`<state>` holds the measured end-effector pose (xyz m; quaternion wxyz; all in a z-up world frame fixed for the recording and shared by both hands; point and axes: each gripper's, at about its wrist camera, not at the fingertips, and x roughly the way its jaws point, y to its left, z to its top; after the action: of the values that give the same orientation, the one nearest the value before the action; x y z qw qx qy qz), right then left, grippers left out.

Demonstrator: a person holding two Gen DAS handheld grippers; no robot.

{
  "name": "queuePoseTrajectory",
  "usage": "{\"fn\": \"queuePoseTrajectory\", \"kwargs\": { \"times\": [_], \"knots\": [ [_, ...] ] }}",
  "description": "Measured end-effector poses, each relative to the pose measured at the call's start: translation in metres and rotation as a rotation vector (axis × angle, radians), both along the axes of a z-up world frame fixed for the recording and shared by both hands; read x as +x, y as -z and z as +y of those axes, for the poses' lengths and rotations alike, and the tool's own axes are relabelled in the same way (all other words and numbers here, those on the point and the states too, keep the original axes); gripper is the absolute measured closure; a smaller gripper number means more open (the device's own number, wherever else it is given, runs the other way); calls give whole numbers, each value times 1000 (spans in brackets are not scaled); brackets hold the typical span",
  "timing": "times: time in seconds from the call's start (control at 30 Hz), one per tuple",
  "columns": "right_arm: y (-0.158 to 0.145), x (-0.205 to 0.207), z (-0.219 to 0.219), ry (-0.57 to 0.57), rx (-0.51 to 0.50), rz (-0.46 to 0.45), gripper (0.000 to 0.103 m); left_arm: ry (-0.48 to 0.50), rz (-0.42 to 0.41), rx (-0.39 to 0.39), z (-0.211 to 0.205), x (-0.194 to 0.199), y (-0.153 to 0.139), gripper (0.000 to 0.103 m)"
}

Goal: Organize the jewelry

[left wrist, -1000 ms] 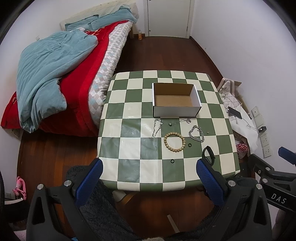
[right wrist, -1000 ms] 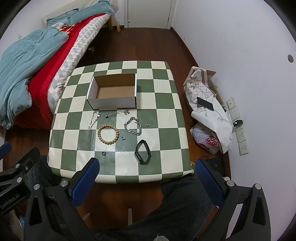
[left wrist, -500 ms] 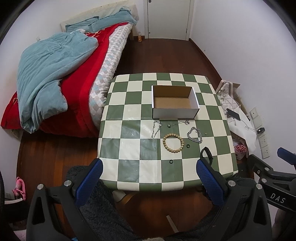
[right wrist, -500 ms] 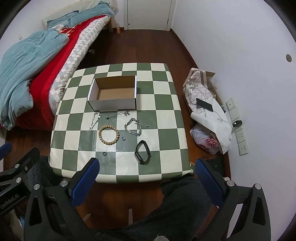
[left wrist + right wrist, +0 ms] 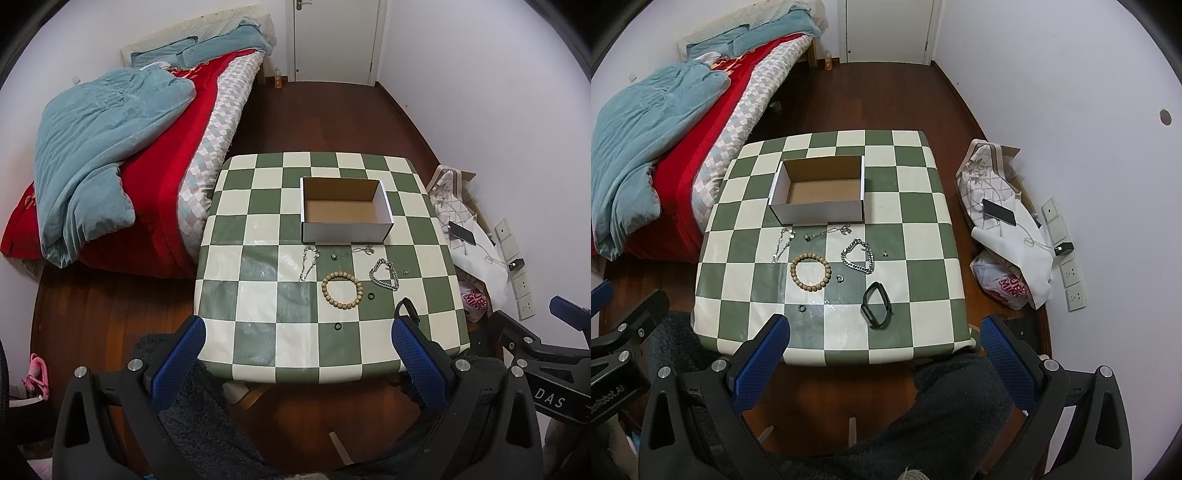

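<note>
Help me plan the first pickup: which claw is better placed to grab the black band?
Probably right. The black band lies open between the right claw's fingers, while the left claw's own finger half hides it at the table's right.

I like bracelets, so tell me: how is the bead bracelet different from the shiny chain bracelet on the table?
The wooden bead bracelet is tan and made of round beads; the silver chain bracelet is shiny metal links. The bead one lies in a neat round ring; the chain one lies in a bent, uneven loop. The bead one is to the left of the chain one. Both lie flat on the checkered table, outside the empty box.
</note>
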<state>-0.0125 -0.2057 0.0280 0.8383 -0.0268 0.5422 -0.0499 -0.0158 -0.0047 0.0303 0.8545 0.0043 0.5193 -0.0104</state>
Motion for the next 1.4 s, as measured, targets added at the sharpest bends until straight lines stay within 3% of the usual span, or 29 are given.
{"fn": "queuePoseTrajectory", "kwargs": {
  "times": [1.4],
  "knots": [
    [-5, -3, -1, 13, 5, -34, 0, -19, -37, 15, 7, -1, -8, 0]
  ]
}}
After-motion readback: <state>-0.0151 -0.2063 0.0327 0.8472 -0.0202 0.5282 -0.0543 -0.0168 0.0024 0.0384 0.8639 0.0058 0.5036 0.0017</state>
